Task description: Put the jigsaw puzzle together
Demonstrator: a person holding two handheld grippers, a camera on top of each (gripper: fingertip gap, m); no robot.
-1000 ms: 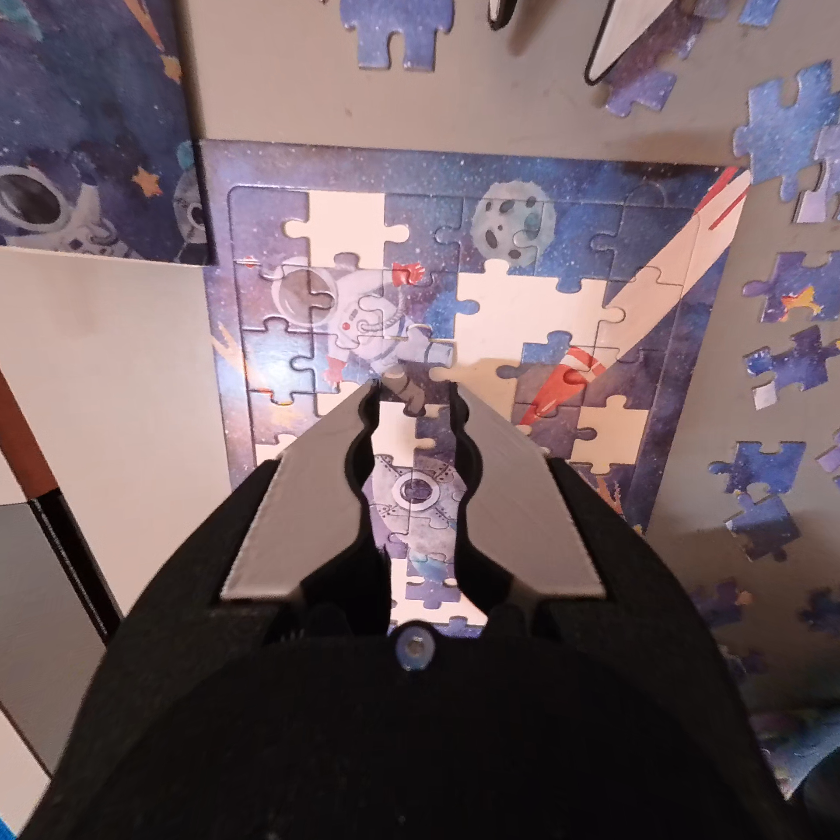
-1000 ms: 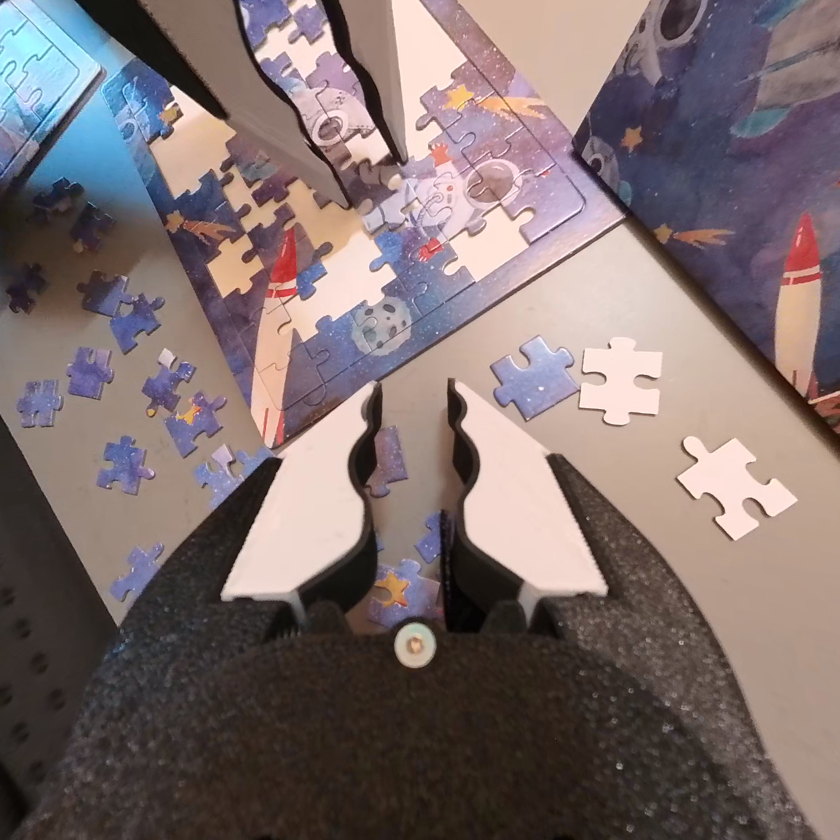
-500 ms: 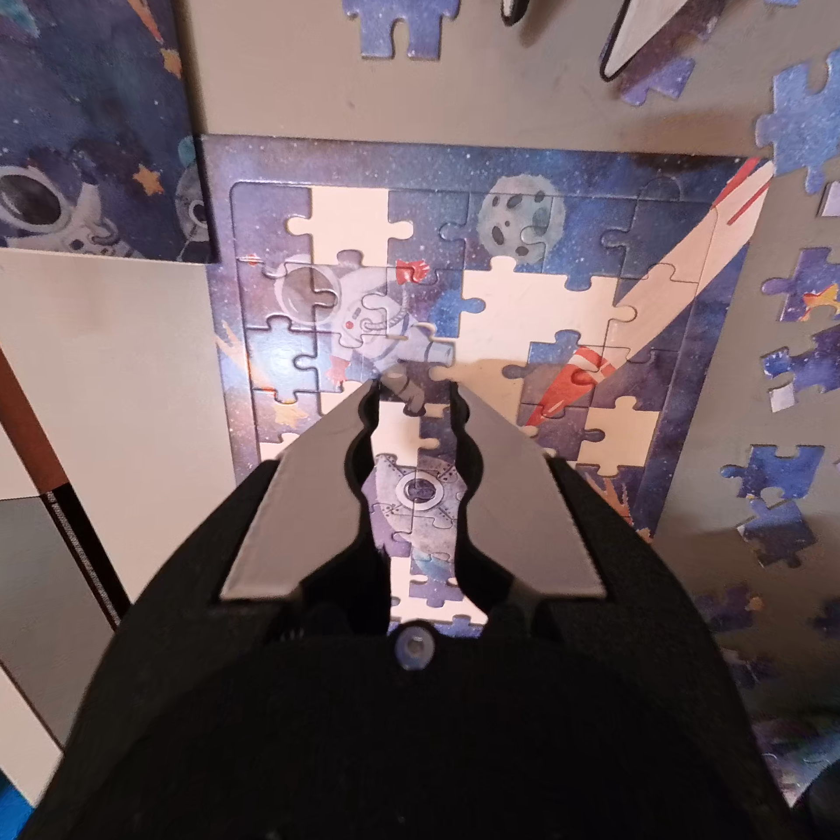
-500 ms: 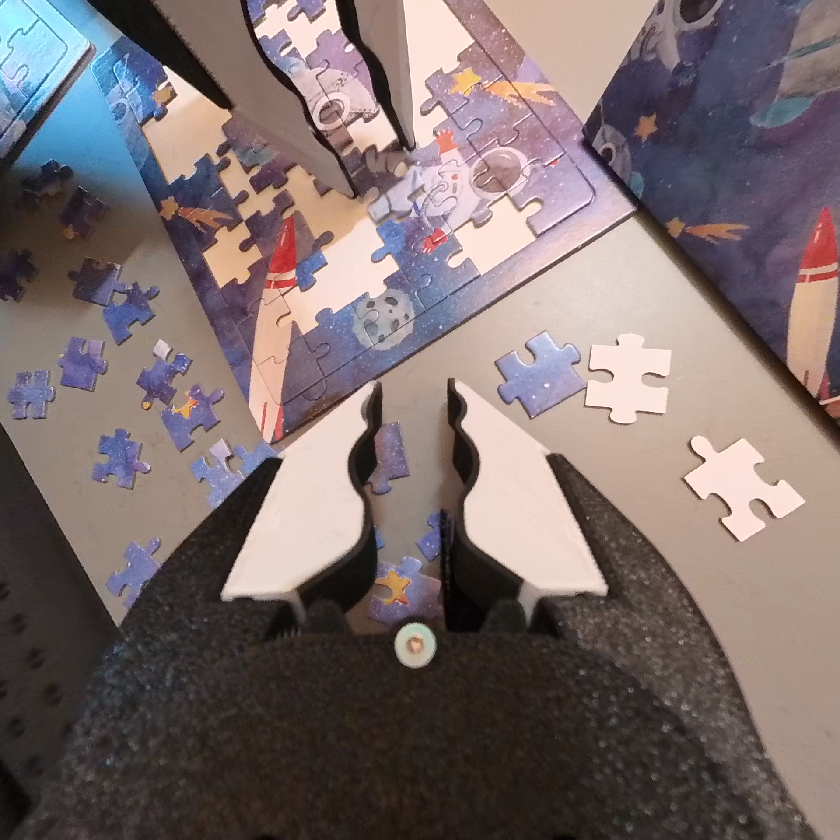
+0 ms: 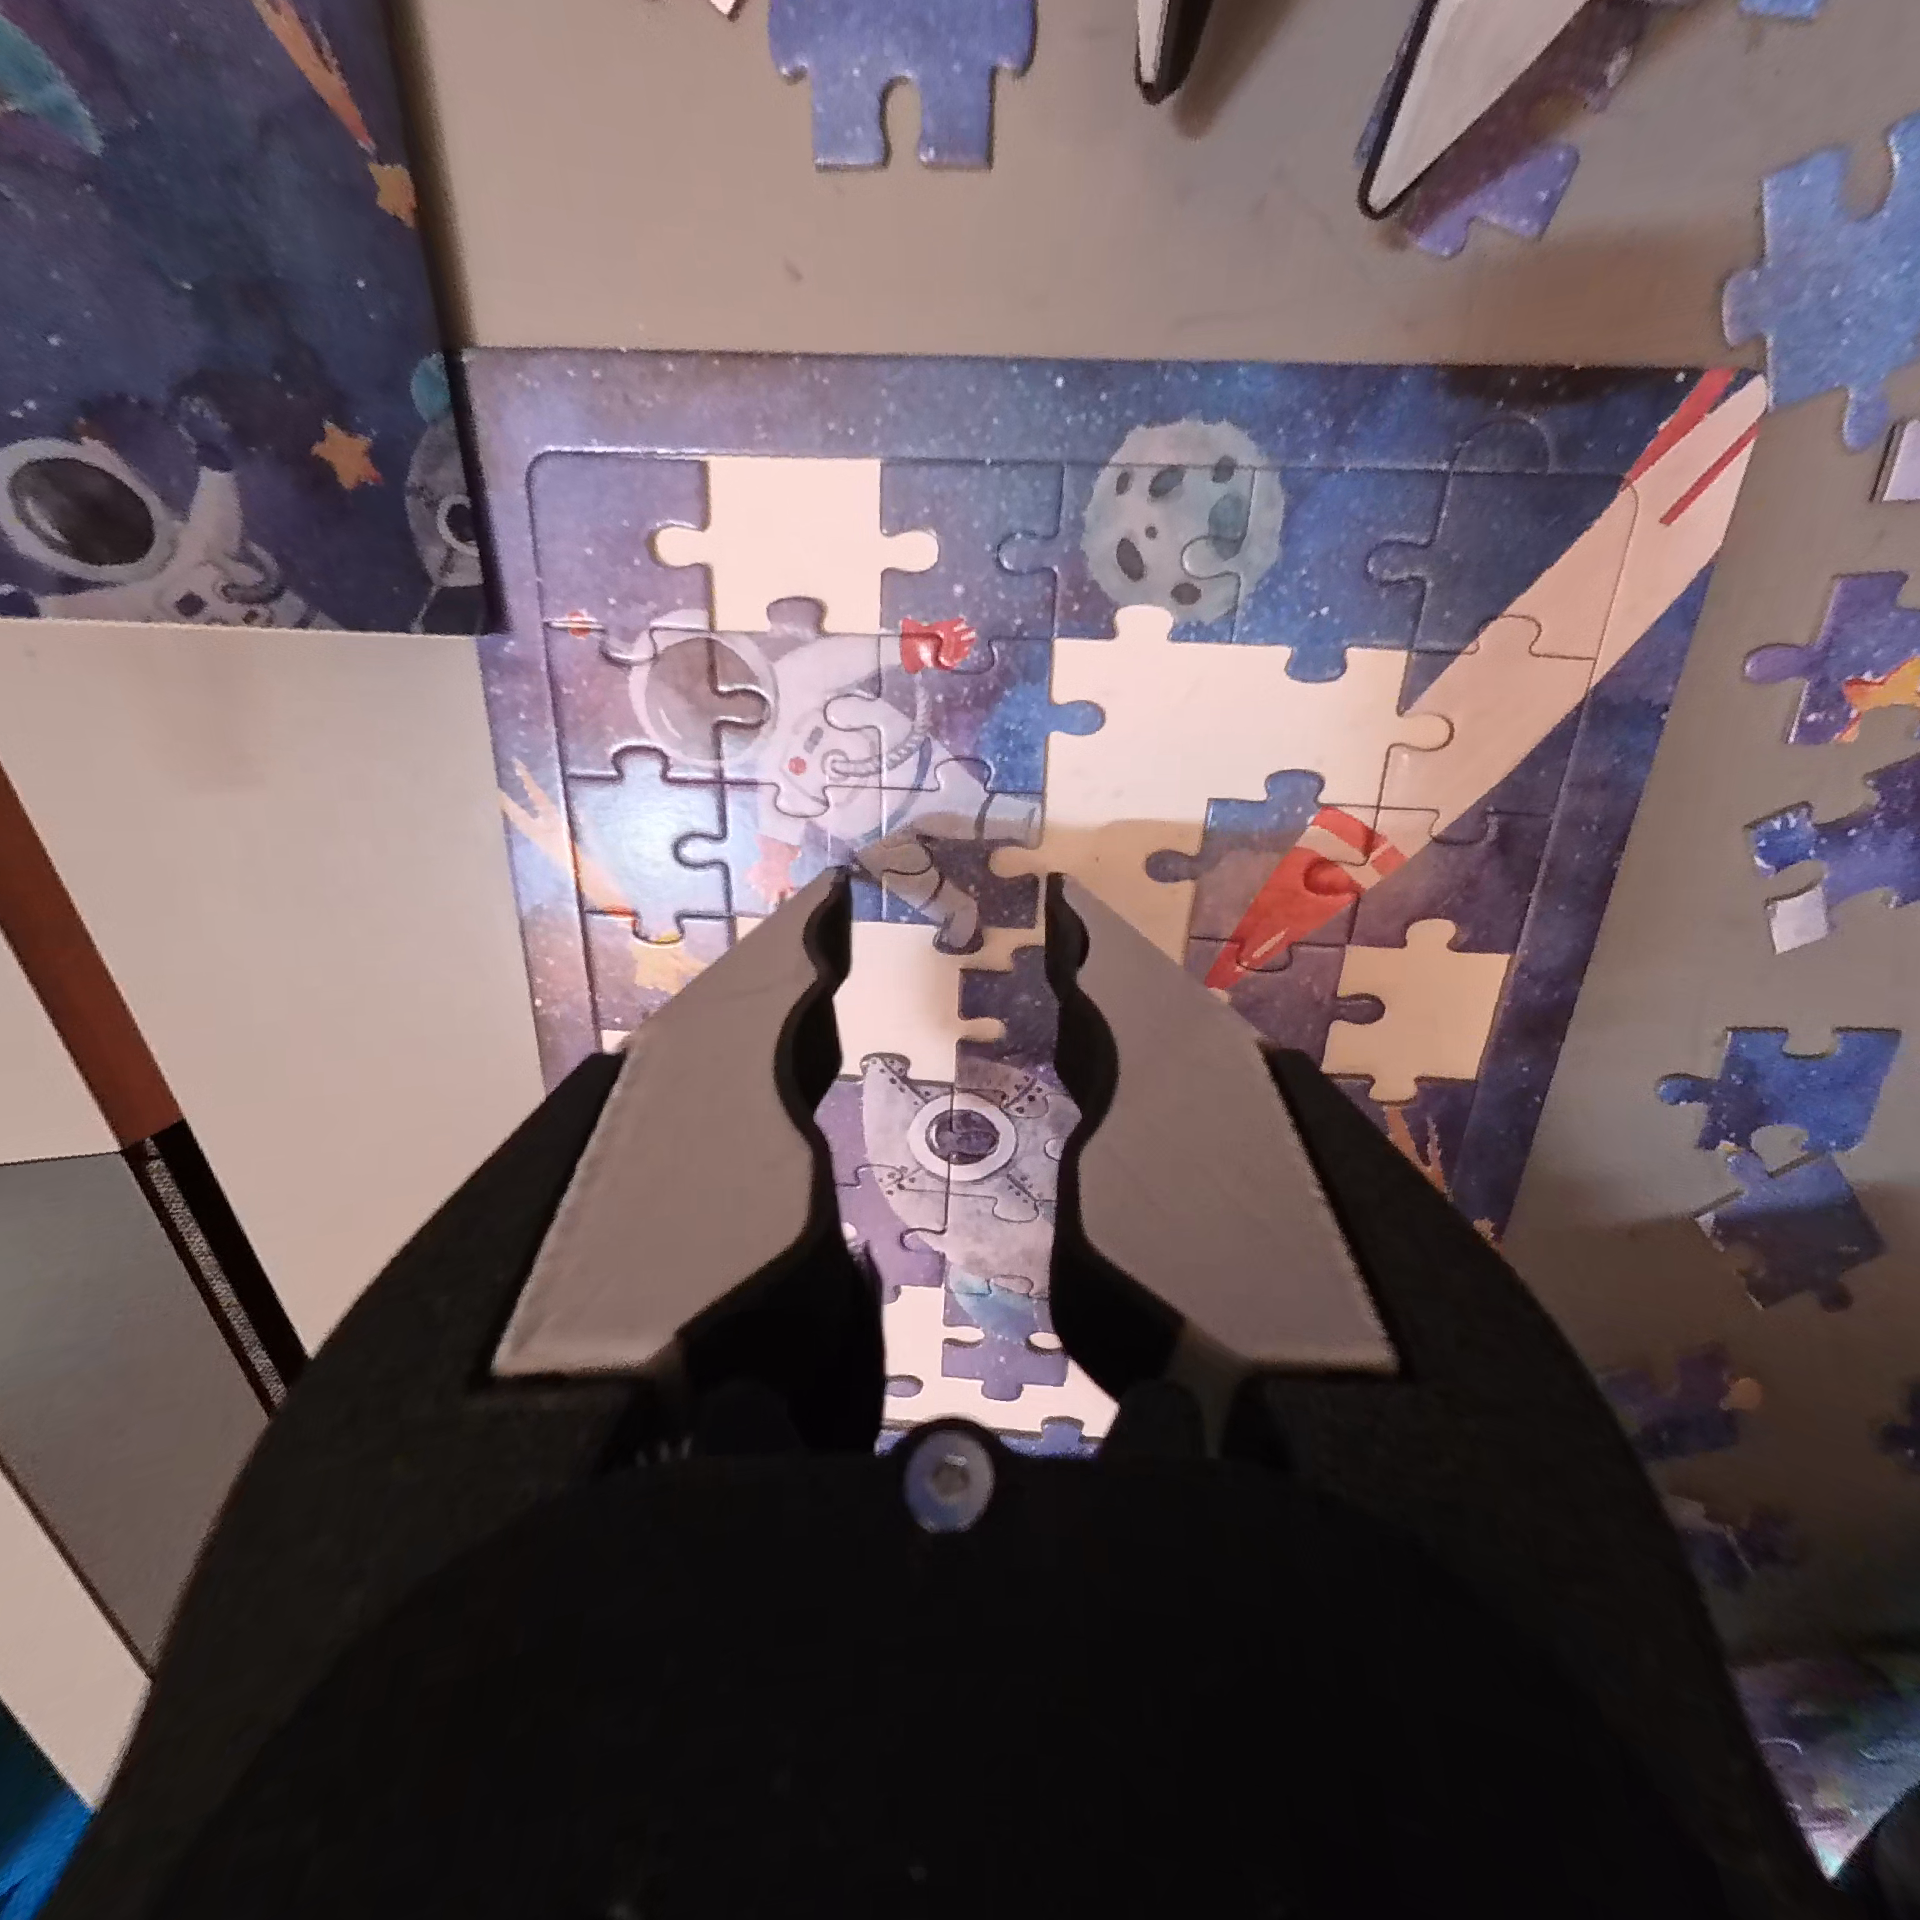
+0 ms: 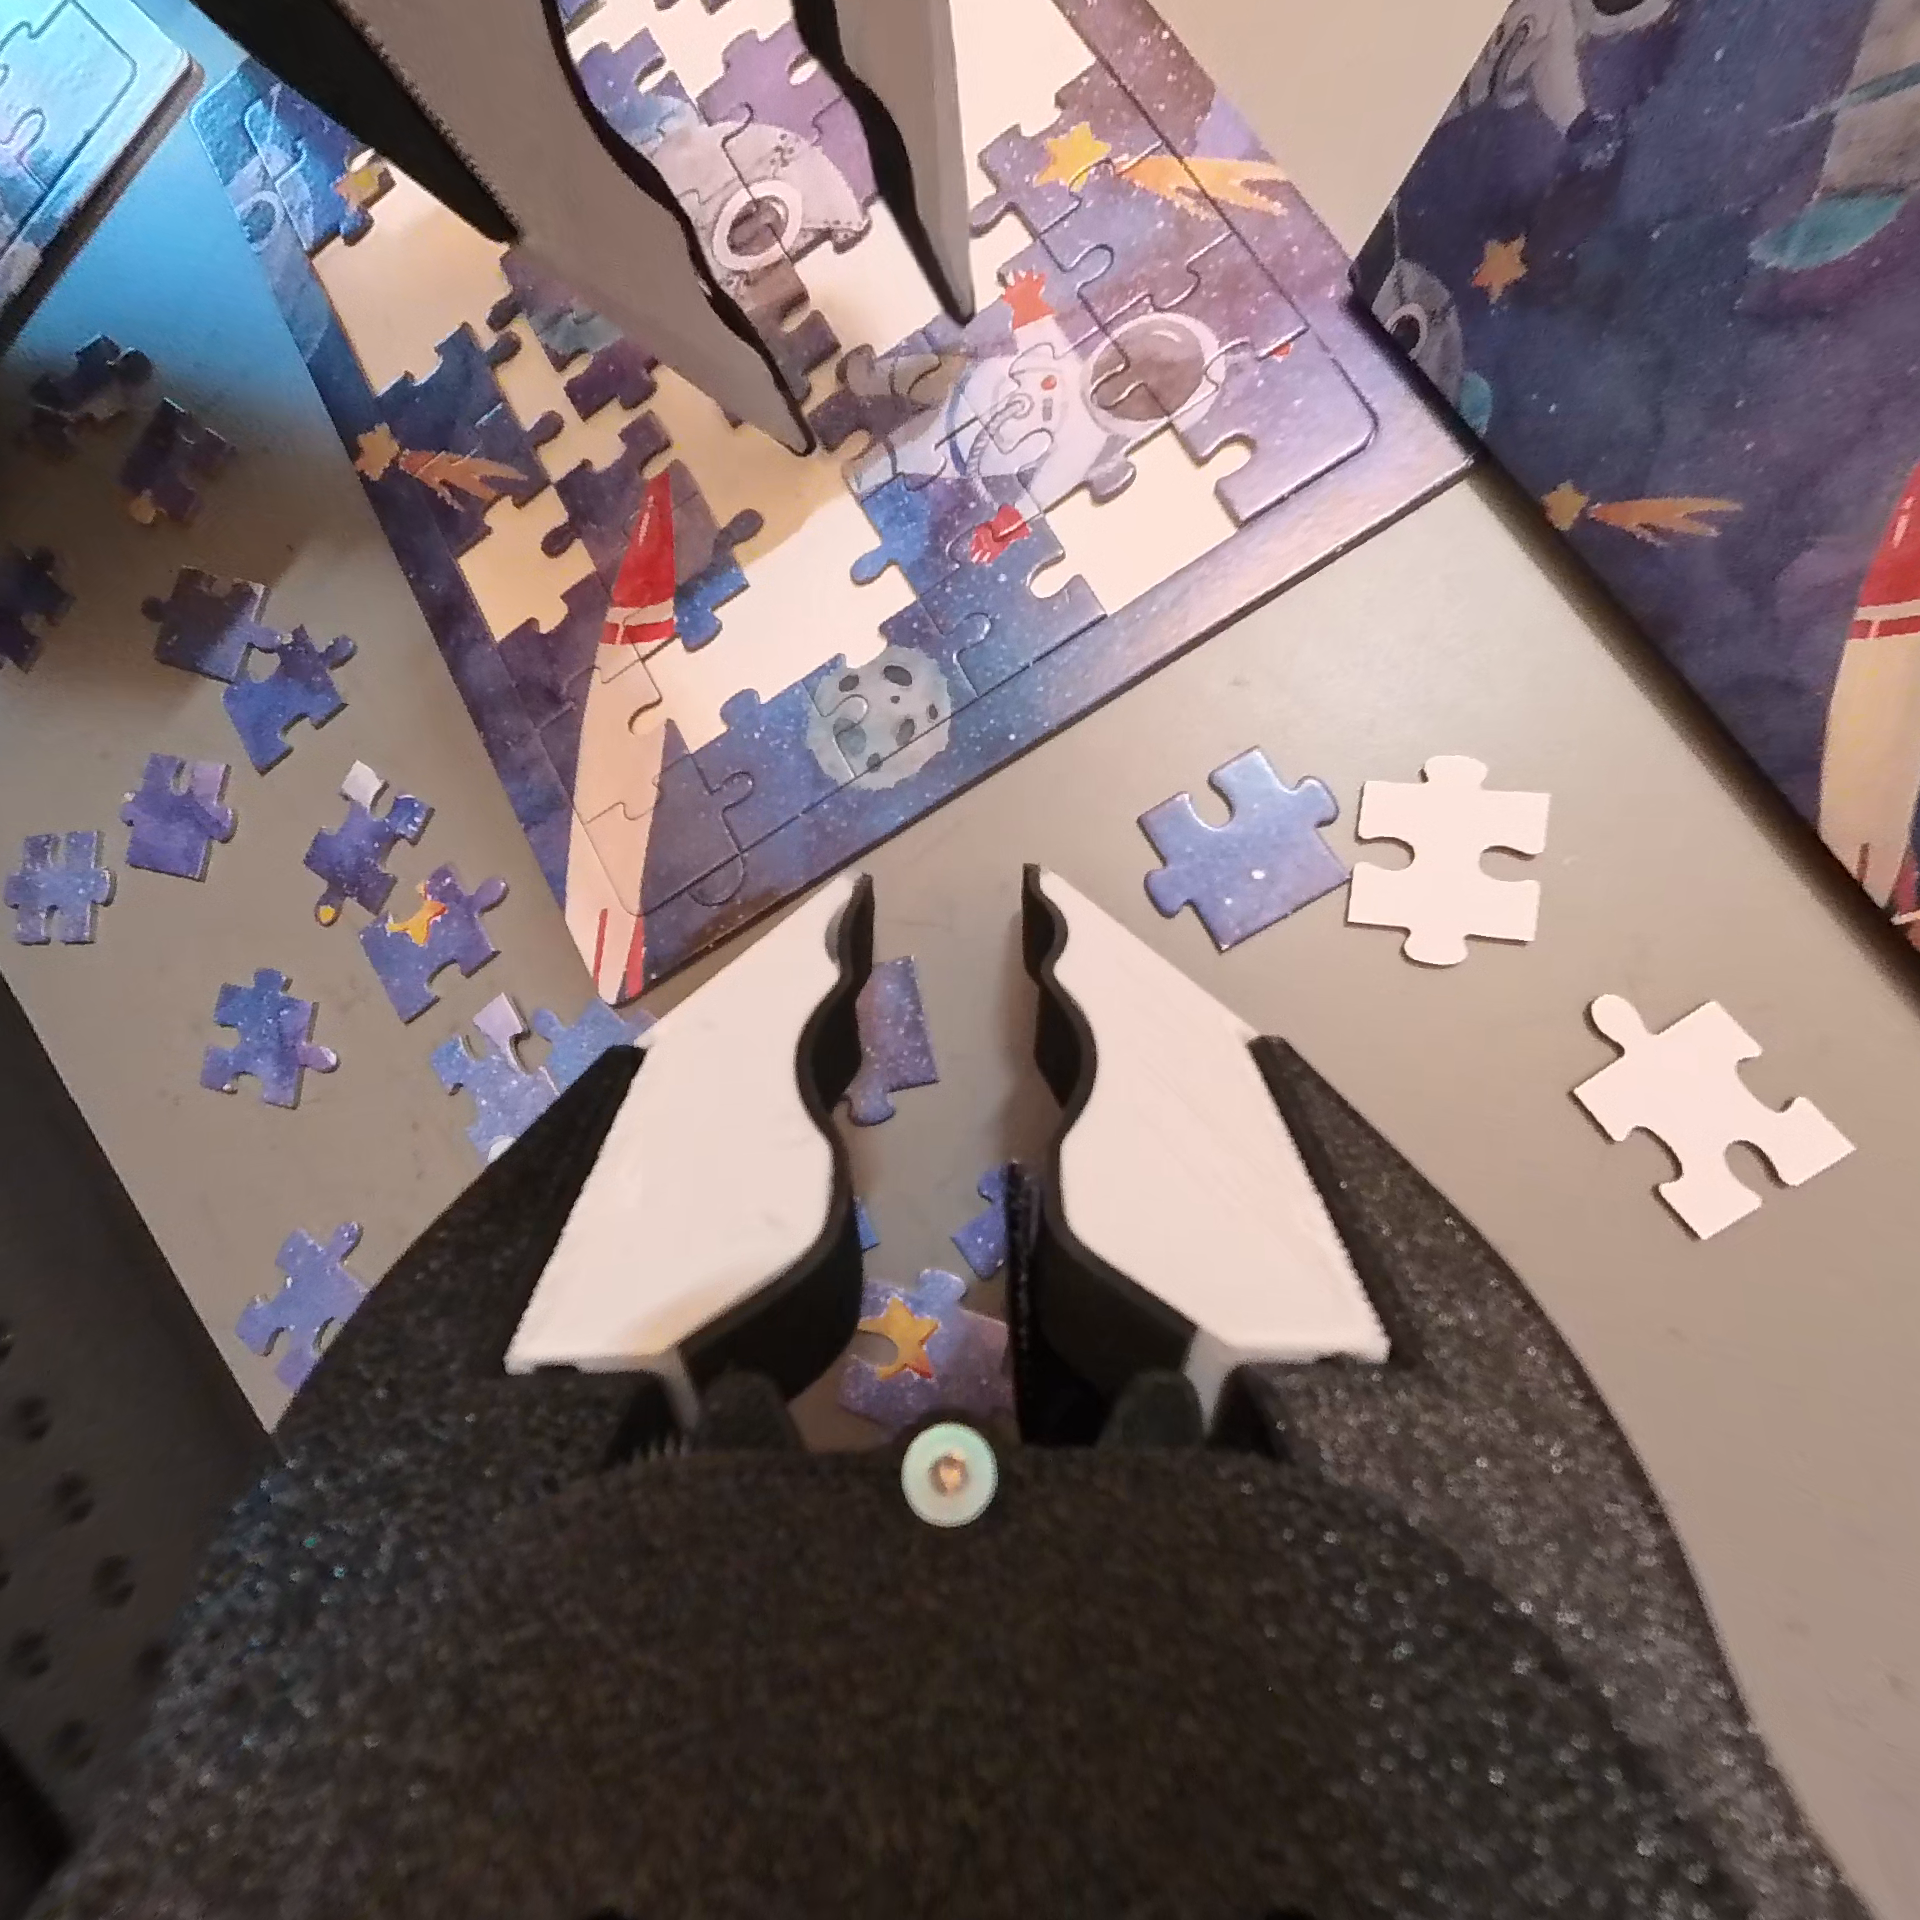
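While our left hand-held gripper (image 5: 945, 883) stays spread and empty over the puzzle (image 5: 1122, 717) on the counter (image 6: 1351, 665), little has changed since 1 second ago: the view has only drifted slightly. Our right hand-held gripper (image 6: 943, 902) also stays spread, empty, above loose pieces (image 6: 1242, 844) just beside the puzzle.

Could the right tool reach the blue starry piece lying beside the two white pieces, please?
Probably yes: the right tool is open and empty, the blue starry piece lies flat just beside its tip, and bare table lies between them.
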